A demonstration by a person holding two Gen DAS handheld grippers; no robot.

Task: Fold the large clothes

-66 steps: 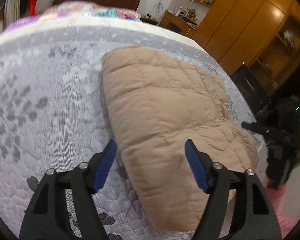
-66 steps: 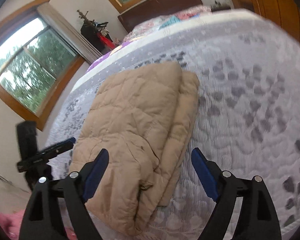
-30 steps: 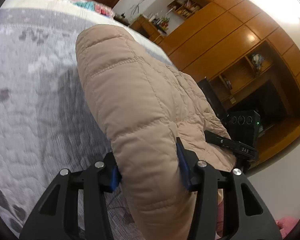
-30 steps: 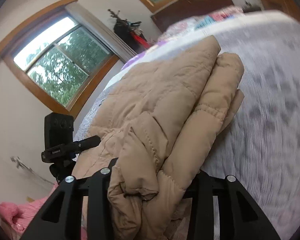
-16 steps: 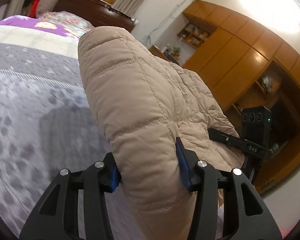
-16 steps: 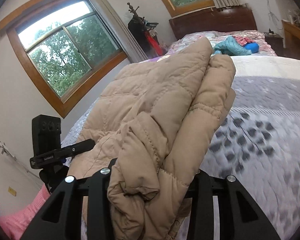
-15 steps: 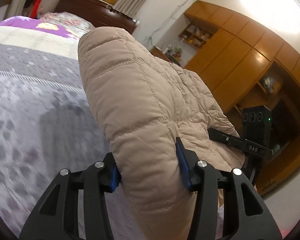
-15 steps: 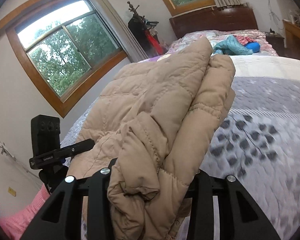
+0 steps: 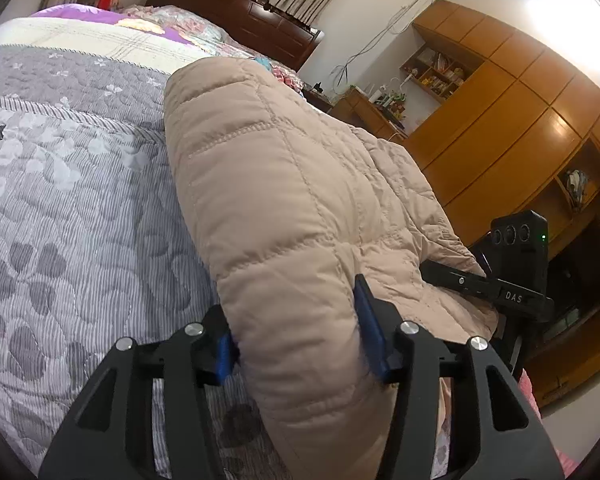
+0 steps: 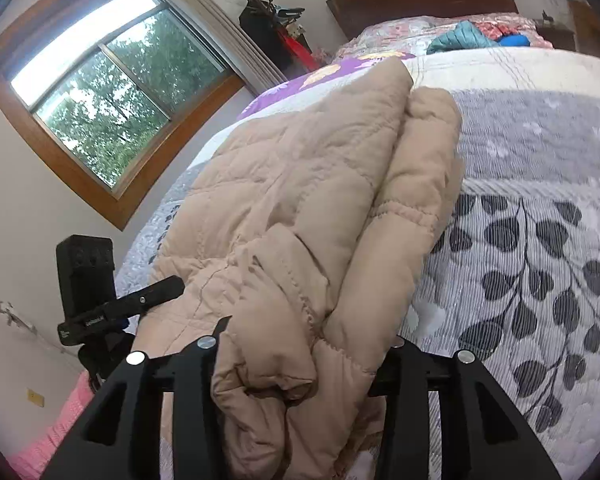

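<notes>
A folded beige quilted jacket (image 9: 284, 200) is held up off the grey leaf-patterned bedspread (image 9: 60, 208). My left gripper (image 9: 296, 344) is shut on the jacket's near left end, blue pads pressing into the padding. In the right wrist view the same jacket (image 10: 300, 208) shows as stacked folded layers, and my right gripper (image 10: 304, 364) is shut on its near right end, with the pads hidden in the fabric. The other gripper shows beside the jacket in each view, the right one in the left wrist view (image 9: 500, 292) and the left one in the right wrist view (image 10: 112, 312).
The bedspread (image 10: 540, 264) stretches toward a dark wooden headboard (image 9: 236, 12) with colourful bedding and clothes (image 10: 472, 36). Orange wooden wardrobes (image 9: 520, 128) stand to the right of the bed, a window (image 10: 100, 92) to the left. Pink fabric (image 10: 52, 436) lies low by the bed edge.
Both grippers closed on the jacket's near ends and lifted it off the bed. Over the last half second it has tilted slightly lower, with more bedspread showing.
</notes>
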